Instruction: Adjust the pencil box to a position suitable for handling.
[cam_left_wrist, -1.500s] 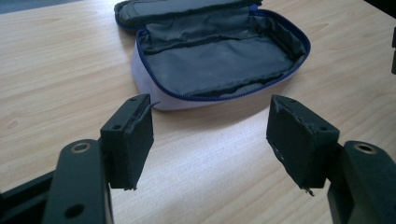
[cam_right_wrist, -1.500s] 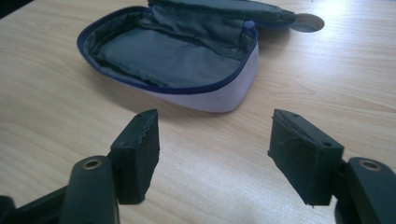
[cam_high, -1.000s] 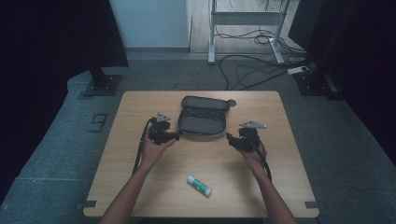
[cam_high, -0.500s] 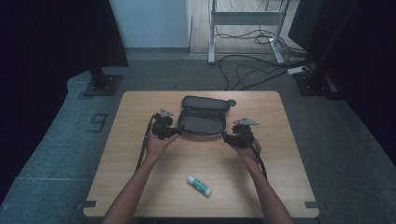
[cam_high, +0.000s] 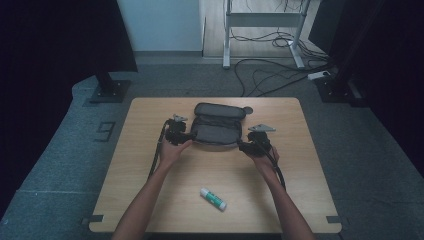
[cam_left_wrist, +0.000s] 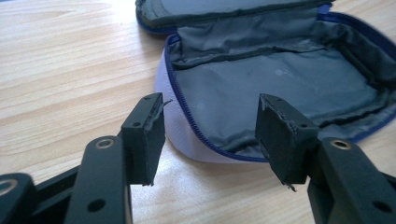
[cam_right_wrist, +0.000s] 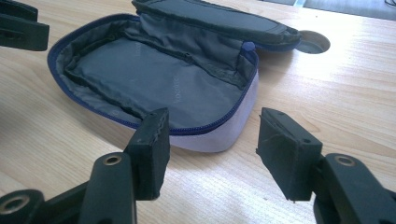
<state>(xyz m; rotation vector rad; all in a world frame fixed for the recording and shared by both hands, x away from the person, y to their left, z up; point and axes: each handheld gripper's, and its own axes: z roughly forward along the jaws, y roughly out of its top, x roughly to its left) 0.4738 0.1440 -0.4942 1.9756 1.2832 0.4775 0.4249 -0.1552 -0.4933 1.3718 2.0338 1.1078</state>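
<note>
Tool (cam_right_wrist: 210, 154) faces open pouch (cam_right_wrist: 154, 88); lining print seems unreadable.

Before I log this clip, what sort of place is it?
Probably a lab or recording studio: a lone wooden table on grey carpet, dark curtains around it, and loose cables under a metal stand behind.

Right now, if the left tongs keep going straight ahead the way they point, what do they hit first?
Most likely the near corner of the open pencil case: the left tongs stand open around its zipped rim, just short of it as far as depth shows.
</note>
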